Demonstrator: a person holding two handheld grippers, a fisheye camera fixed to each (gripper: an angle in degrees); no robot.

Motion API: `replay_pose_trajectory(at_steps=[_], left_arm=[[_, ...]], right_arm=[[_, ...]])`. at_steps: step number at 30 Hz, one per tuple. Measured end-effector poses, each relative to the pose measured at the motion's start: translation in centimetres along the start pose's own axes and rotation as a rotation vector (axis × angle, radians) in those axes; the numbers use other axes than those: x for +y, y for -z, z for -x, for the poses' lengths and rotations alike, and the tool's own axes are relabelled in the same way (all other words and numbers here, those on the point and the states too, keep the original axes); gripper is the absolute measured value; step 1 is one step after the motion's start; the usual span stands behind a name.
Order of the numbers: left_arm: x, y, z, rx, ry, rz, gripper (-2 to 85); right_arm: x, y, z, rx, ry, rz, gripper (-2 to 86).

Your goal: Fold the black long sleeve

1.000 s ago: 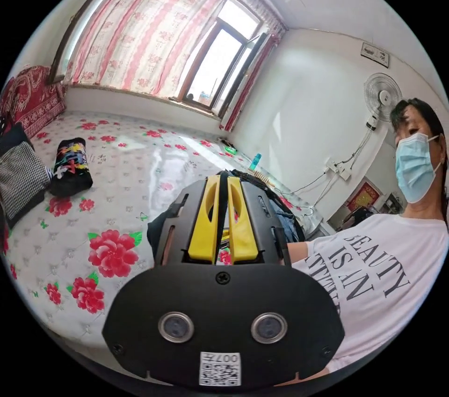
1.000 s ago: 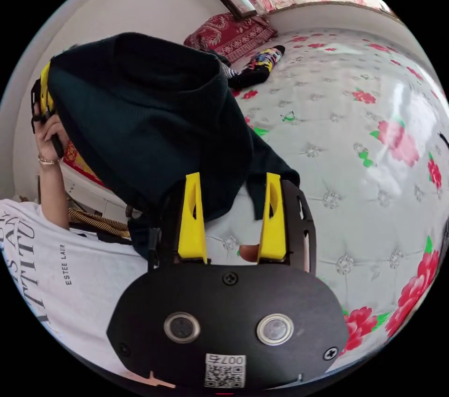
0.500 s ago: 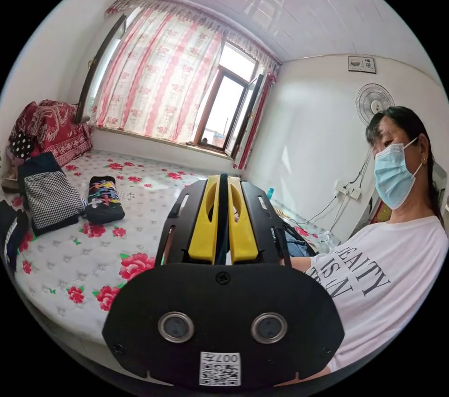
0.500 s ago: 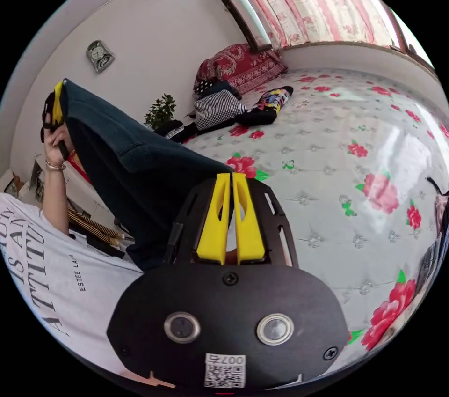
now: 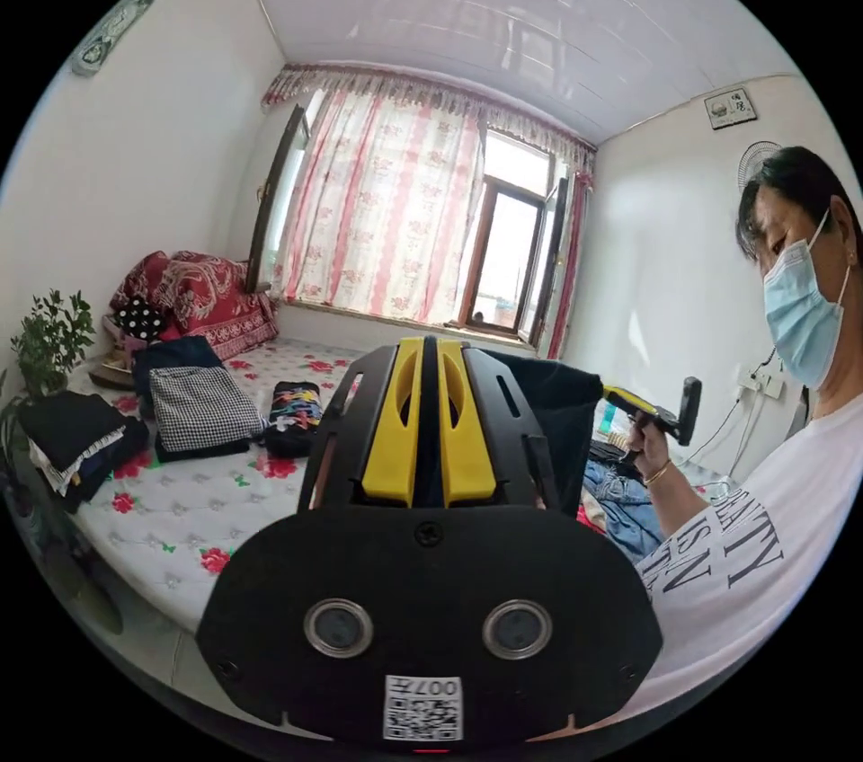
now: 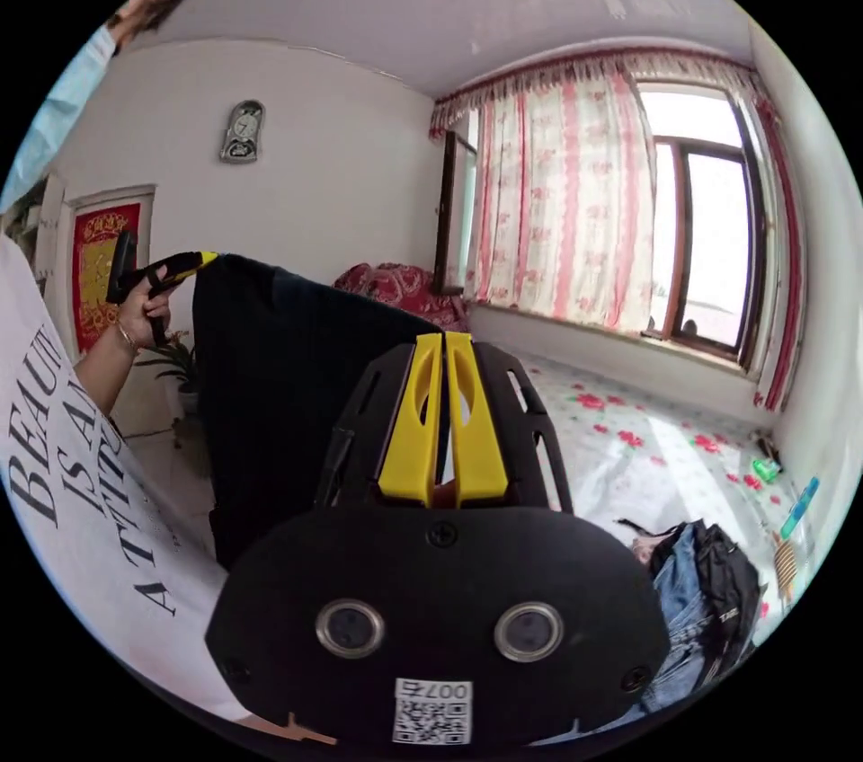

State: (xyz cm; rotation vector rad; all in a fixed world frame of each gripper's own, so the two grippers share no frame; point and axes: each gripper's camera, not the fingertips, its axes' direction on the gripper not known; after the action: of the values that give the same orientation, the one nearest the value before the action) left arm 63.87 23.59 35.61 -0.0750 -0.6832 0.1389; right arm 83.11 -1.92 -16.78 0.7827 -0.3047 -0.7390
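The black long sleeve hangs in the air as a wide dark sheet, stretched between the two grippers in front of the person. My left gripper is shut, with a strip of black cloth pinched between its yellow jaws; the cloth runs off to the right toward the right gripper held in a hand. My right gripper is shut on the garment's near top corner. The left gripper grips the far top corner, held in a raised hand.
A bed with a floral mattress lies below. Folded clothes sit at its far side: a checked piece, a black patterned piece, a dark stack. Red pillows and a plant stand nearby. Loose jeans are piled at the bed's edge.
The right gripper went from open to shut on the garment. Both hands then rose, lifting it off the bed and spreading it out between them.
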Motion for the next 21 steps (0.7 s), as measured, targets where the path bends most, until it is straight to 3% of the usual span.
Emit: replay_pose_trajectory(at_steps=[4,8,15,20,21], left_arm=[[-2.5,3.0,-5.3,-0.057,-0.178,-0.144,-0.6],[-4.0,4.7,-7.3,-0.027,-0.214,-0.260,-0.7],[-6.7,1.9,-8.7,-0.135,-0.329,-0.396,-0.7],[-10.3,-12.6,-4.8,-0.244,-0.358,-0.218,-0.1],[-11.4,-19.0,-1.8,-0.205,-0.300,-0.051,0.4]], right_arm=[[-2.8,5.8,3.9,0.154,0.098,-0.170,-0.3],[-4.5,9.2,6.7,0.245,0.125,-0.296,-0.3],[-8.7,7.7,8.4,0.326,0.199,-0.357,-0.2],[-14.6,-5.1,3.4,0.348,0.205,-0.158,0.2],[-15.3,-7.5,2.1,0.328,0.182,-0.094,0.3]])
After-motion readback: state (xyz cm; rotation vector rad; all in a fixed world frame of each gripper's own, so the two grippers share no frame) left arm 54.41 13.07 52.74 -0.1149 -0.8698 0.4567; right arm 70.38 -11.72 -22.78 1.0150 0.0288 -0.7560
